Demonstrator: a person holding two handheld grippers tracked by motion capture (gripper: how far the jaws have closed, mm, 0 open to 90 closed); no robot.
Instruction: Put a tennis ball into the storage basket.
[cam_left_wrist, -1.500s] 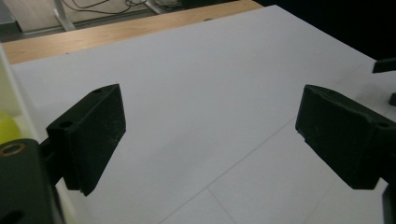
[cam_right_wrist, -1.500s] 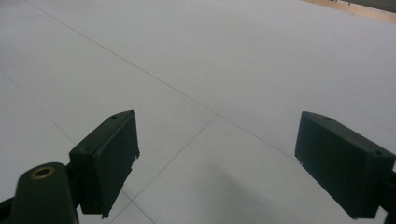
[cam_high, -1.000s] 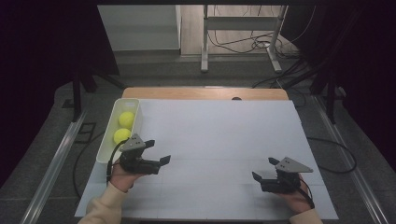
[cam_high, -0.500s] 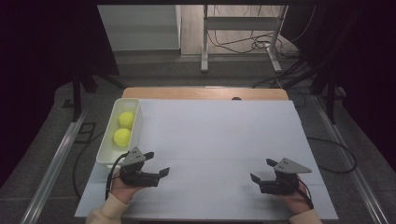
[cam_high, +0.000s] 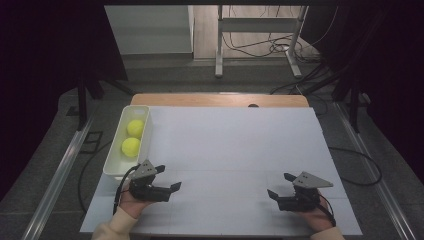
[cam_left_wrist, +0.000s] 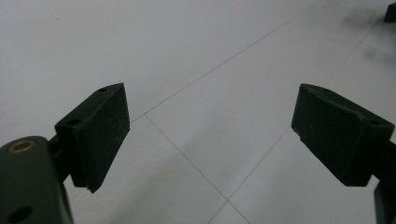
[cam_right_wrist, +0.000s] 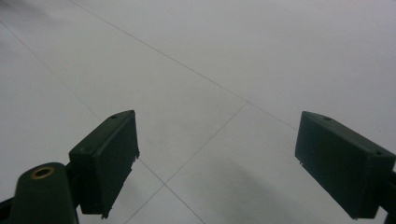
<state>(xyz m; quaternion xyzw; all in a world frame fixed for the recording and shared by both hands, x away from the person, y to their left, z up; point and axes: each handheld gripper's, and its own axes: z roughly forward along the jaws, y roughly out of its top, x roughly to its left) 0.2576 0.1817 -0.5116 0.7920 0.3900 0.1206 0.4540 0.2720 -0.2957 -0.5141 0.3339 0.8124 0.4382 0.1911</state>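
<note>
At the far left of the high view we see a white tray (cam_high: 114, 162) lying along the left edge of the white tabletop (cam_high: 235, 150), its long side running away from us. Two yellow balls (cam_high: 131, 146) sit in it, one behind the other, close together in the middle of the tray.

Just beside the tray's near end, we find the left gripper (cam_high: 168, 177), held in a hand (cam_high: 131, 200) that comes up from the bottom edge in a pale sleeve (cam_high: 112, 227). It hovers low over the tabletop and points toward the right. In the left gripper view its fingers (cam_left_wrist: 95, 135) stand wide apart with only bare white surface and thin seam lines between them; they hold nothing.

Across a broad stretch of bare tabletop, well apart from the first, we see the right gripper (cam_high: 281, 185) near the front right corner, pointing toward the left, with a grey three-cornered plate (cam_high: 312, 180) on top. Its fingers (cam_right_wrist: 109, 161) are also spread wide in the right gripper view, over bare white surface, and they hold nothing.
</note>
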